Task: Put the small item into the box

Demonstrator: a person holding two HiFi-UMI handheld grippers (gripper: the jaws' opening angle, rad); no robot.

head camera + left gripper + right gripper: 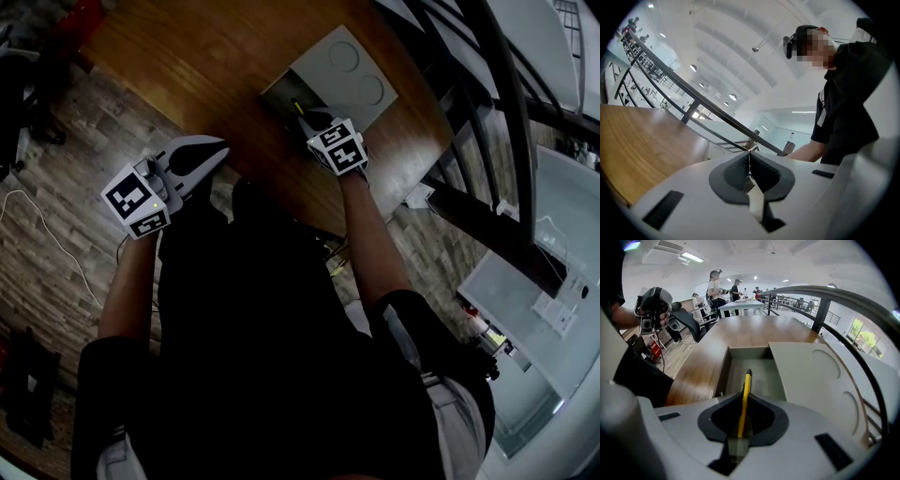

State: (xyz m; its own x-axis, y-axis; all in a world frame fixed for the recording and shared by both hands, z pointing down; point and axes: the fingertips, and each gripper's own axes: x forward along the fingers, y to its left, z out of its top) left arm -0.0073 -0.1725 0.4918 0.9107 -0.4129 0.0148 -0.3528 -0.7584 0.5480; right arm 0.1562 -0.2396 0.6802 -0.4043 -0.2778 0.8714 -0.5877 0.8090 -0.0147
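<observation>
A thin yellow stick-like item with a black tip (746,390) is clamped between the jaws of my right gripper (745,398). It points out over the open grey box (761,376) on the wooden table (740,336). The box's lid (811,376), with two round recesses, lies open to the right. From the head view the right gripper (306,116) hovers at the near edge of the box (291,82), the yellow item (298,106) just showing. My left gripper (221,150) is off to the left near the table's edge, shut and holding nothing (749,157).
A dark metal railing (487,112) runs along the table's right side. The table's near edge (281,202) is close to the person's body. An office chair (689,322) and people stand at the far left, beyond the table. A white cable (47,234) lies on the floor.
</observation>
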